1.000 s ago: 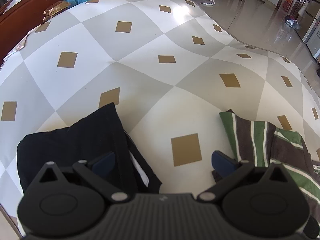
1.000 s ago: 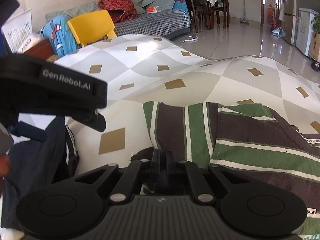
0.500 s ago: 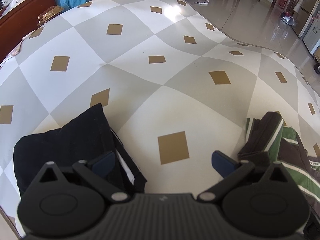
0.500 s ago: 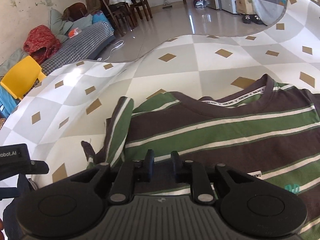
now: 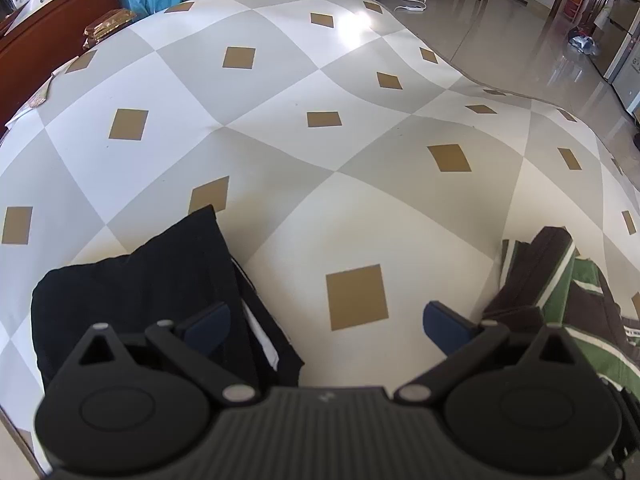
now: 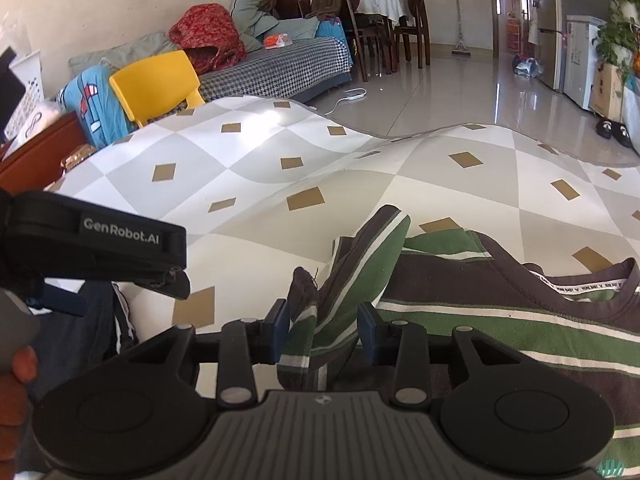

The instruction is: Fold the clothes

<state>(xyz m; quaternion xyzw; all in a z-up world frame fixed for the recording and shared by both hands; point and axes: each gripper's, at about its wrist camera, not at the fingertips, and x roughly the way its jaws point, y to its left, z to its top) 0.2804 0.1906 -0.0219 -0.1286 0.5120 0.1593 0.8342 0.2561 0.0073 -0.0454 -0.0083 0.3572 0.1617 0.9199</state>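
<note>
Right wrist view: the striped shirt lies on the near right of my checkered table, its sleeve bunched upright between my right gripper pads, whose jaws are opening, no longer pinching it. My left gripper hangs wide open, empty, between the sleeve and the folded black garment at near left.

Left tool wide; right tool opening.
</note>
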